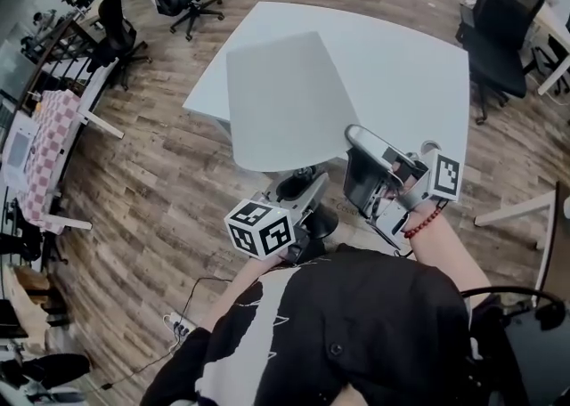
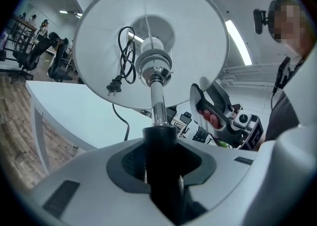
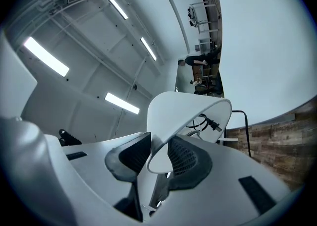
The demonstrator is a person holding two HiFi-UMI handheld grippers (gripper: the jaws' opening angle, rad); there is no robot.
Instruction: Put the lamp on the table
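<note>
We hold the lamp (image 1: 285, 101) in the air over the wooden floor (image 1: 151, 173), at the near edge of the white table (image 1: 410, 66). Its long axis runs from the black neck (image 2: 161, 145) up the chrome stem (image 2: 157, 101) into the shade (image 3: 188, 116), whose narrow end points toward the table. The left gripper (image 1: 307, 195) is clamped on the neck, and the right gripper (image 1: 356, 159) pinches the shade's rim. The tabletop lies open ahead, with chairs (image 1: 503, 30) at its far side. The cord (image 2: 124, 56) sits inside the shade. The left gripper hides the lamp's lower end.

Right tongs (image 3: 158, 158) on lampshade (image 3: 188, 116) rim
</note>
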